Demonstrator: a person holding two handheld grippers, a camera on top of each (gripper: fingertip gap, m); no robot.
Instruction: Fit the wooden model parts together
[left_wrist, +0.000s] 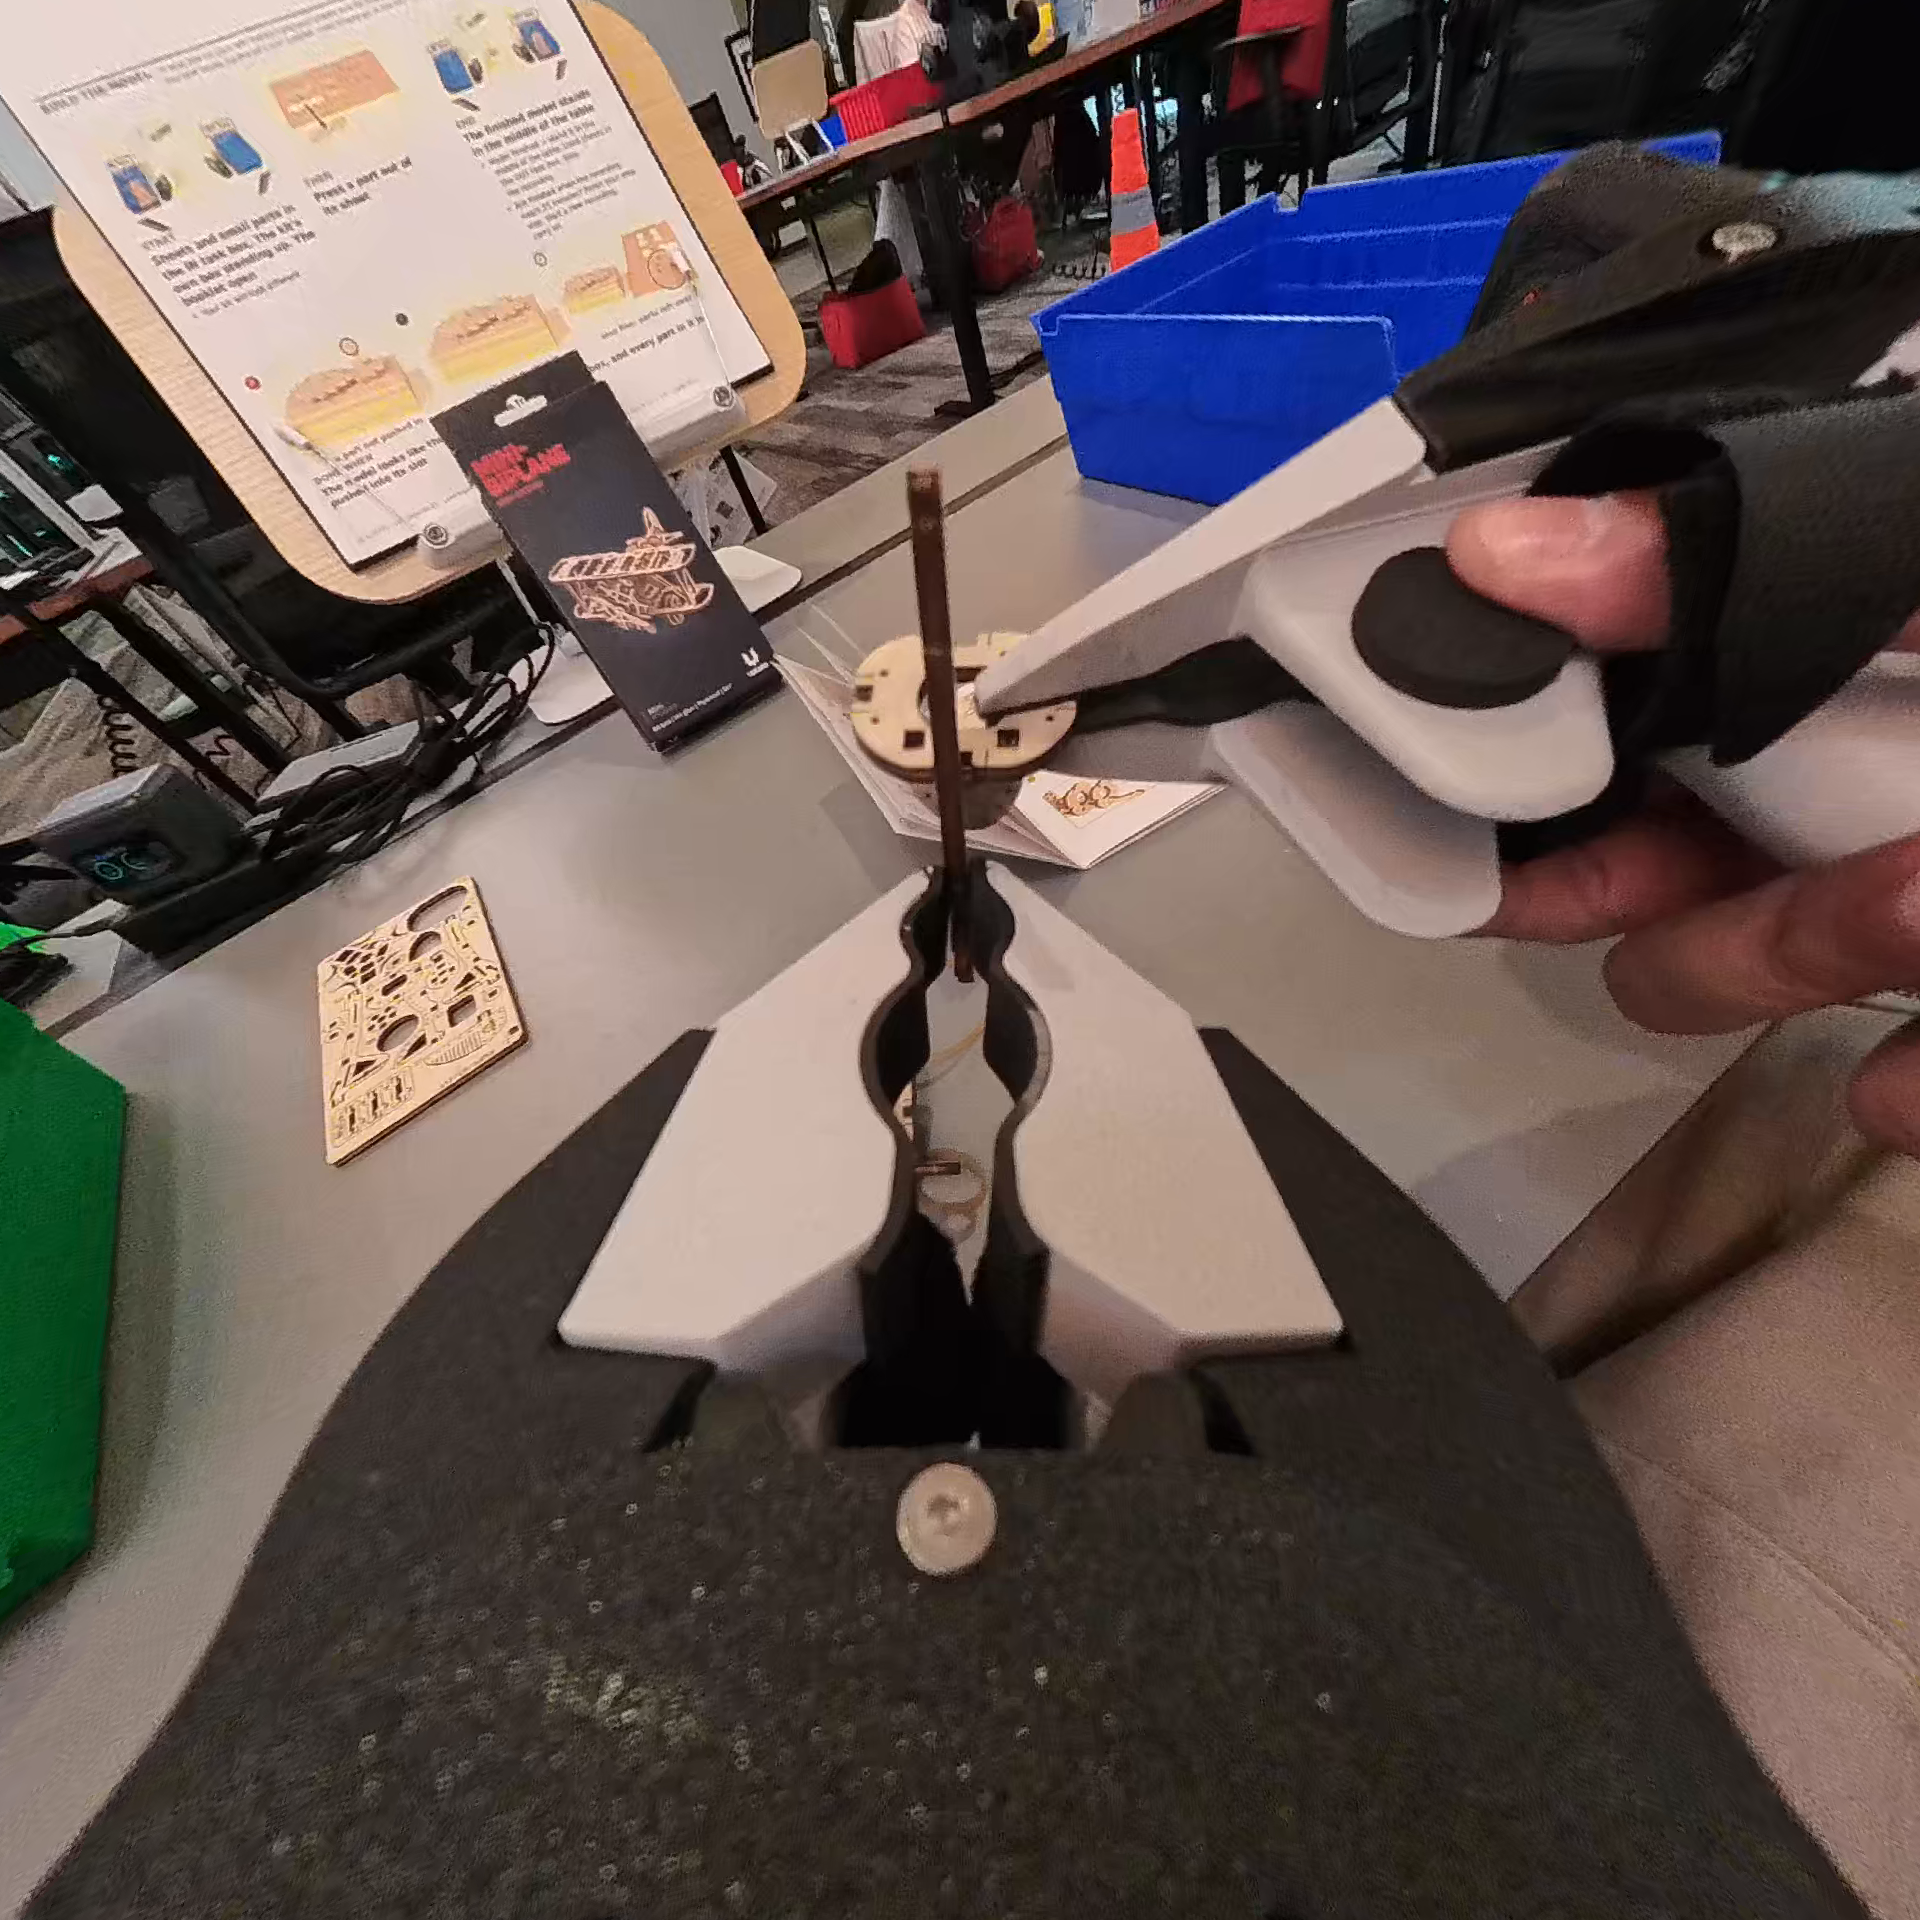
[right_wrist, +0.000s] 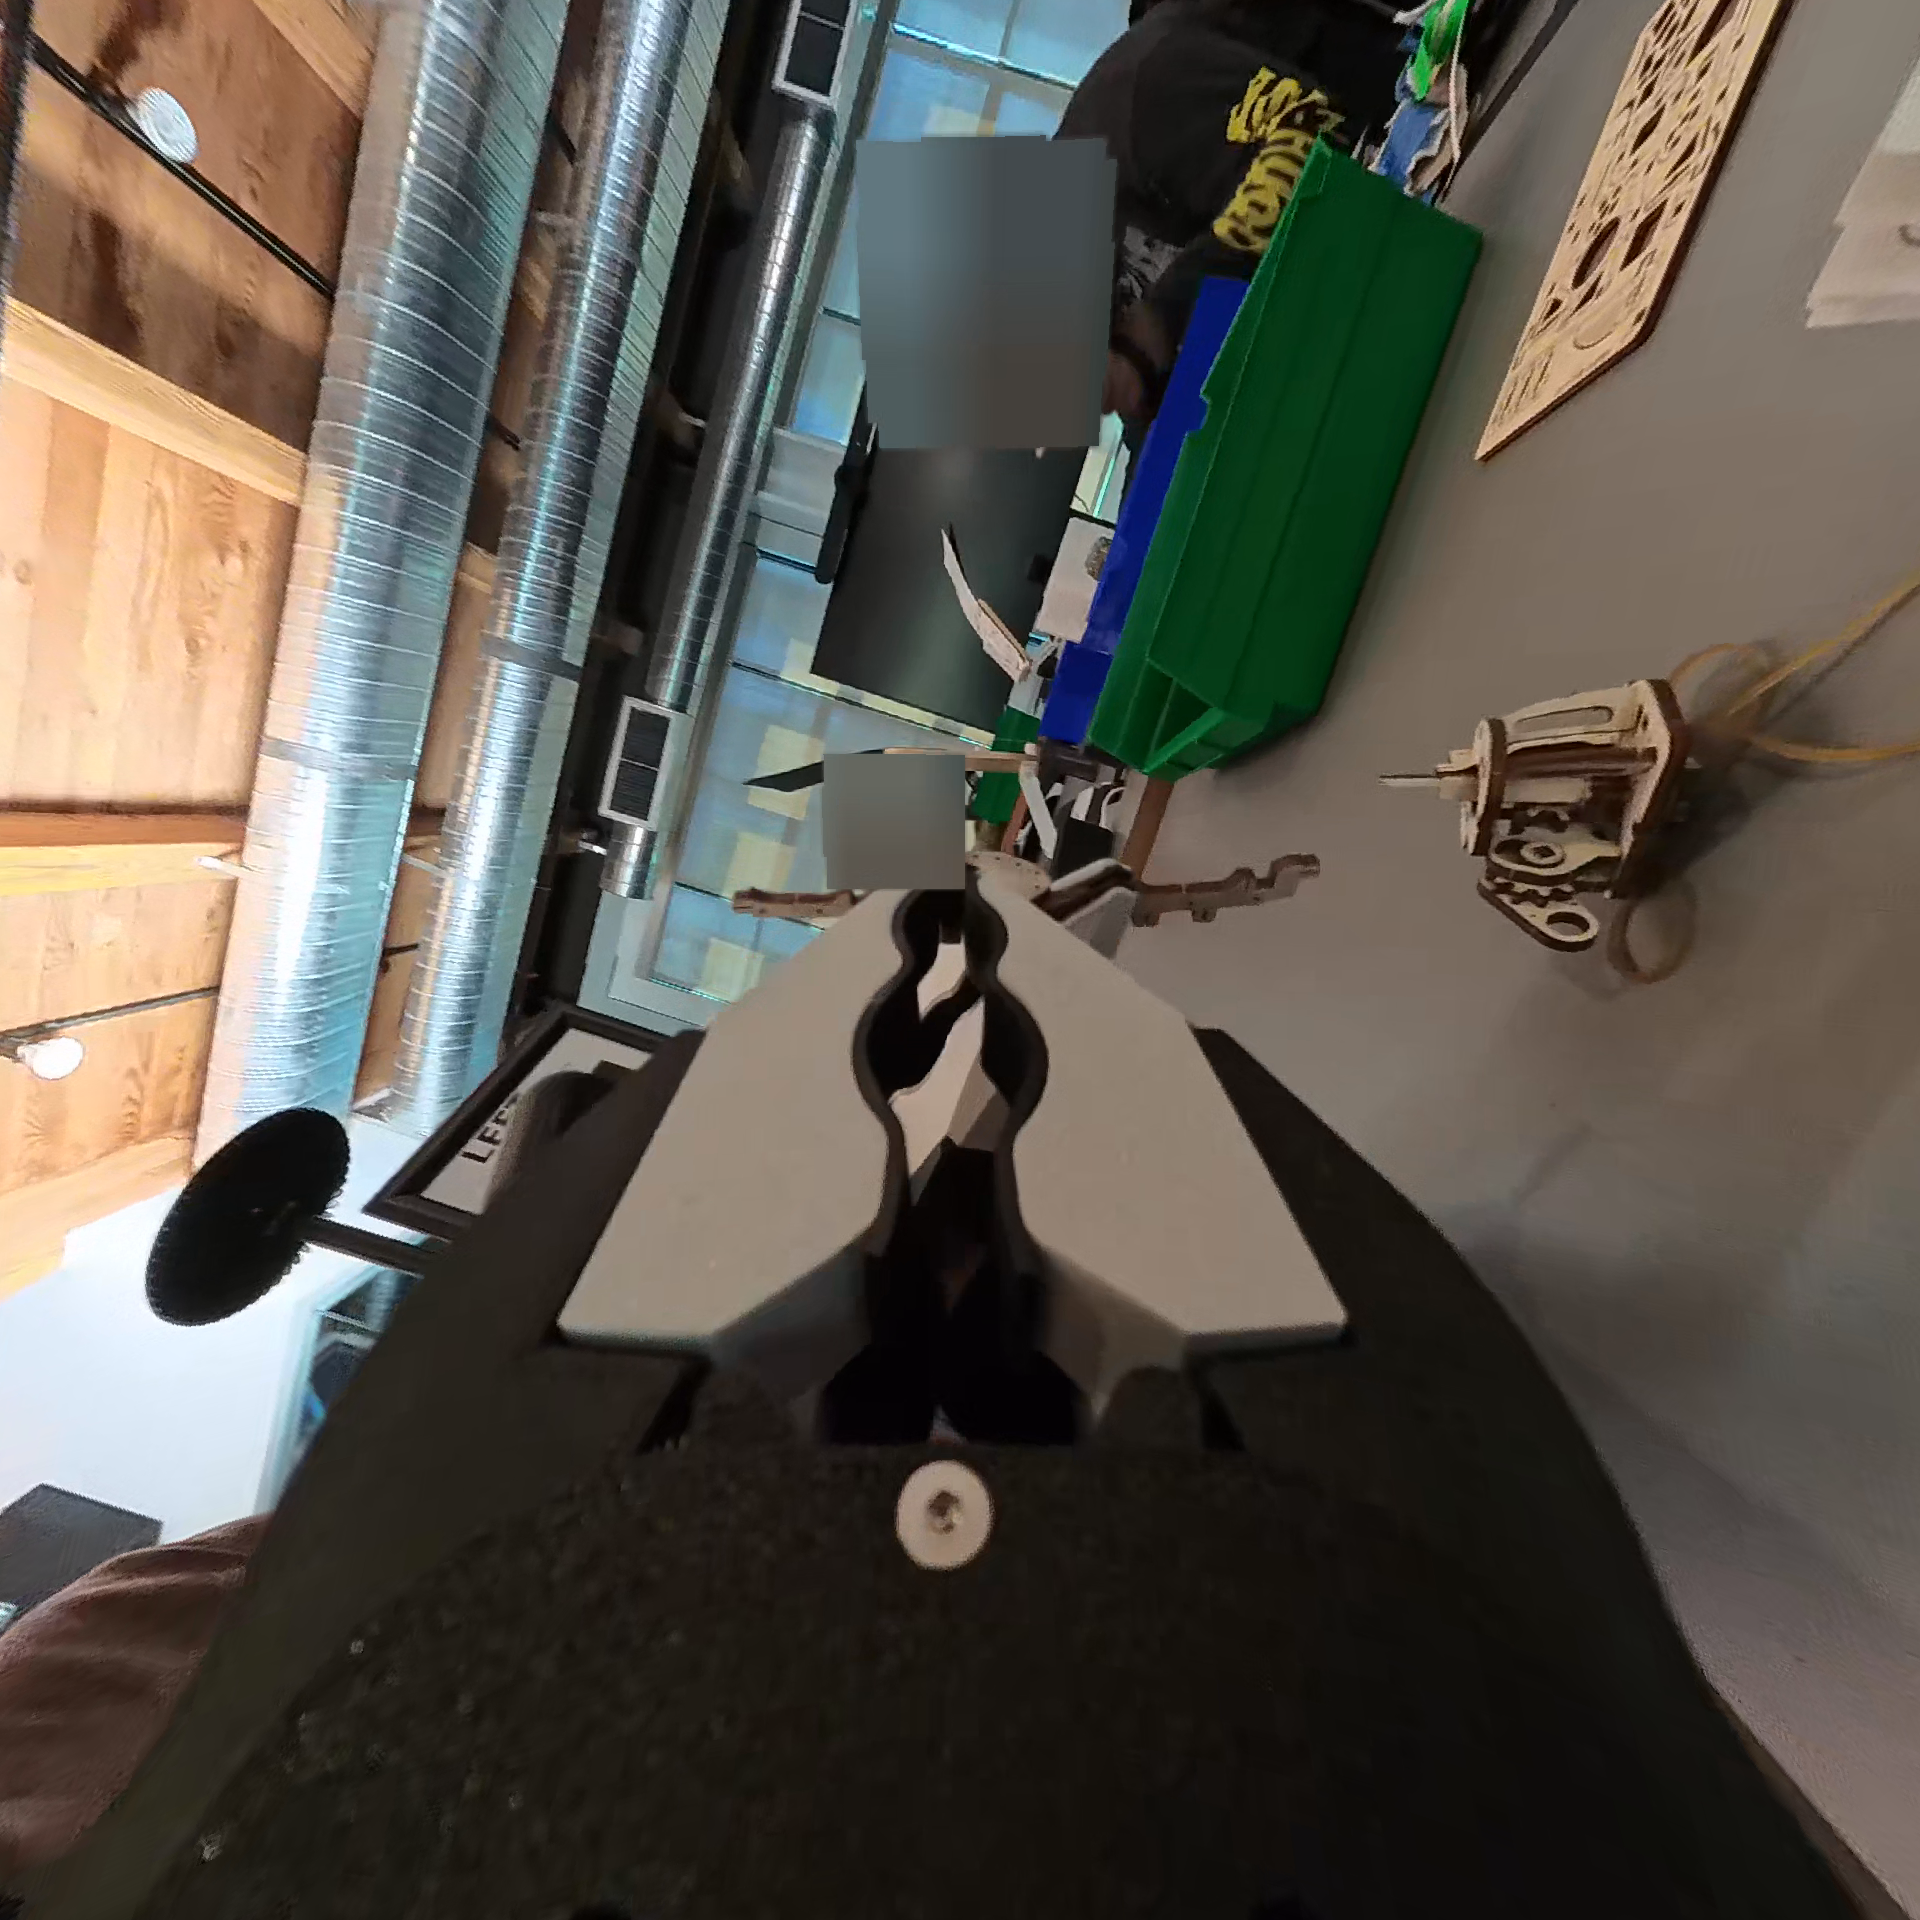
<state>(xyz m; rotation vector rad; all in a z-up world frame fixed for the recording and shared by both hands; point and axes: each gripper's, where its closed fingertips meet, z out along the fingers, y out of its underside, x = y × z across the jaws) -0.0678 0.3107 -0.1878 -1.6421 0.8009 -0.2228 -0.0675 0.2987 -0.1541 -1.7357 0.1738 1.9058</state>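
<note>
My left gripper (left_wrist: 956, 904) is shut on a thin wooden strip (left_wrist: 932, 623), which stands upright and shows edge-on. My right gripper (left_wrist: 992, 712) reaches in from the right, held by a gloved hand. It is shut on a round pale wooden disc (left_wrist: 894, 696) with square holes. The disc lies flat and sits against the strip at mid-height. In the right wrist view the gripper (right_wrist: 956, 914) is shut at its tips, and the notched strip (right_wrist: 1226, 888) runs crosswise just beyond them. A partly built wooden model (right_wrist: 1558, 821) stands on the grey table (right_wrist: 1558, 1247).
A wooden parts sheet (left_wrist: 416, 1018) lies on the table at the left. A black kit package (left_wrist: 623, 561) and an instruction board (left_wrist: 395, 239) stand behind. An open booklet (left_wrist: 1081, 821) lies under the disc. A blue bin (left_wrist: 1299, 343) is at the back right, a green bin (right_wrist: 1299, 468) beside the model. The tips of both grippers are at nearly the same place.
</note>
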